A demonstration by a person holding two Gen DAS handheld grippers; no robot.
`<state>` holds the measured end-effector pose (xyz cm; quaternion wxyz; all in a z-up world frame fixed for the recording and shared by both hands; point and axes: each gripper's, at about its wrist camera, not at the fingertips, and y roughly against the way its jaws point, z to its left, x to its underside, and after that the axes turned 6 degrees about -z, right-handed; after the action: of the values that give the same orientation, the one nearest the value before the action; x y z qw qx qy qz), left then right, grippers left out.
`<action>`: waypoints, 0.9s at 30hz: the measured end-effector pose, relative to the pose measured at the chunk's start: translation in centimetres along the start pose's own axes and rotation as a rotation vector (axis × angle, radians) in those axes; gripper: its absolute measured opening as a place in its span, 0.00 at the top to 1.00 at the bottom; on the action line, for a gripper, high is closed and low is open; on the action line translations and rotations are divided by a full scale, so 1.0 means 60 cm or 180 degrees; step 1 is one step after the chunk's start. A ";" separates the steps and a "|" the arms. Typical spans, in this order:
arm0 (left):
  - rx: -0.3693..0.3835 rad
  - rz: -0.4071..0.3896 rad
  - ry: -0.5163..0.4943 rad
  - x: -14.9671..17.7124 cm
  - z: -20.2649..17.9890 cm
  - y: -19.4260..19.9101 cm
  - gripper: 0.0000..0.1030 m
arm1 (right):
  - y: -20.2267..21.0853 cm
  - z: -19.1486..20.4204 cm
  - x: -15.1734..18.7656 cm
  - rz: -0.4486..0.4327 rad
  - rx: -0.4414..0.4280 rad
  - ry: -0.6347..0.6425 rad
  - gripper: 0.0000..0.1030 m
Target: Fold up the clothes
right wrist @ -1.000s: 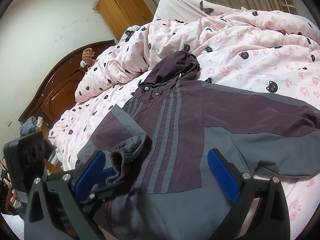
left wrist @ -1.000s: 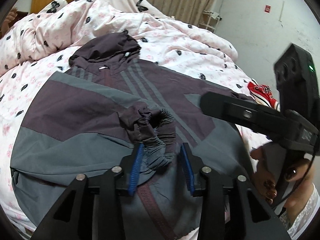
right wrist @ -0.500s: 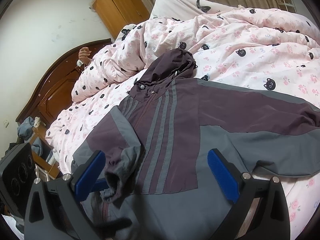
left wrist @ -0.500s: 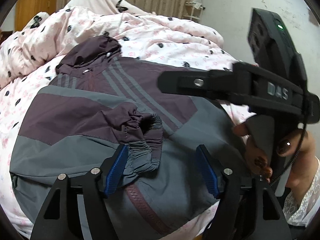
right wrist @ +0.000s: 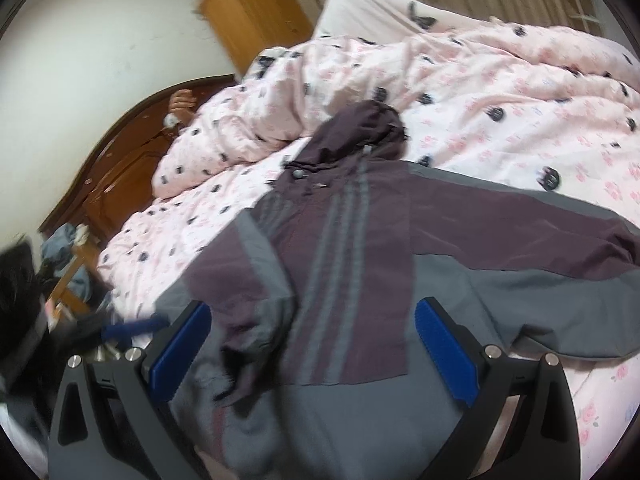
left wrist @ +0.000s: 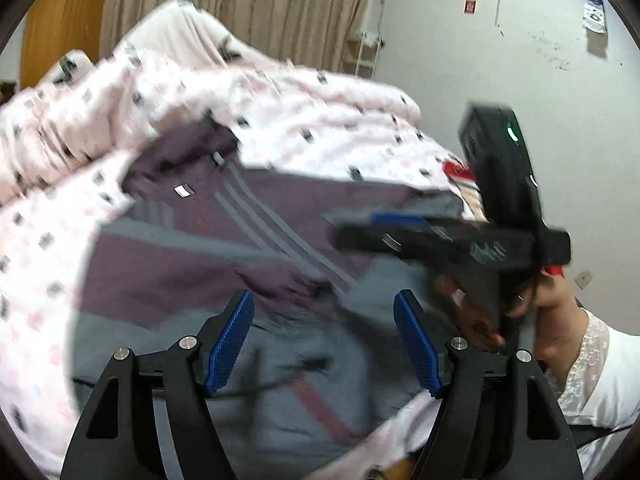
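Observation:
A purple and grey hooded jacket (right wrist: 360,248) lies front up on the bed, hood away from me; it also shows in the left wrist view (left wrist: 224,248). Its left sleeve is folded across the body, cuff (right wrist: 248,360) lying loose. The right sleeve (right wrist: 560,256) stretches out to the right. My left gripper (left wrist: 324,344) is open and empty above the jacket's lower part. My right gripper (right wrist: 312,356) is open and empty above the jacket's hem, and it shows at the right in the left wrist view (left wrist: 400,224). Both views are blurred.
A pink cat-print duvet (right wrist: 500,92) is heaped behind the jacket. A dark wooden headboard (right wrist: 104,184) and a wooden cabinet (right wrist: 252,12) stand at the left. Curtains (left wrist: 248,12) and a white wall (left wrist: 500,60) lie beyond. A red shoe (left wrist: 456,170) lies past the bed edge.
My left gripper opened, let go of the sleeve cuff and pulled back. The cuff now lies on the jacket. My right gripper stayed open and shifted slightly.

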<state>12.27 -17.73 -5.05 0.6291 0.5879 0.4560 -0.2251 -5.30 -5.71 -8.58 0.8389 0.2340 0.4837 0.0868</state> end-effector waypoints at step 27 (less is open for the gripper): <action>-0.0585 0.0325 0.0857 0.021 0.213 -0.092 0.34 | -0.049 0.094 0.062 0.0674 -0.0384 0.0554 0.82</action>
<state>12.30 -30.65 -10.45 0.6240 0.5752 0.5244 -0.0694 1.19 -8.64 -10.48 0.7924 0.2246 0.5211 0.2237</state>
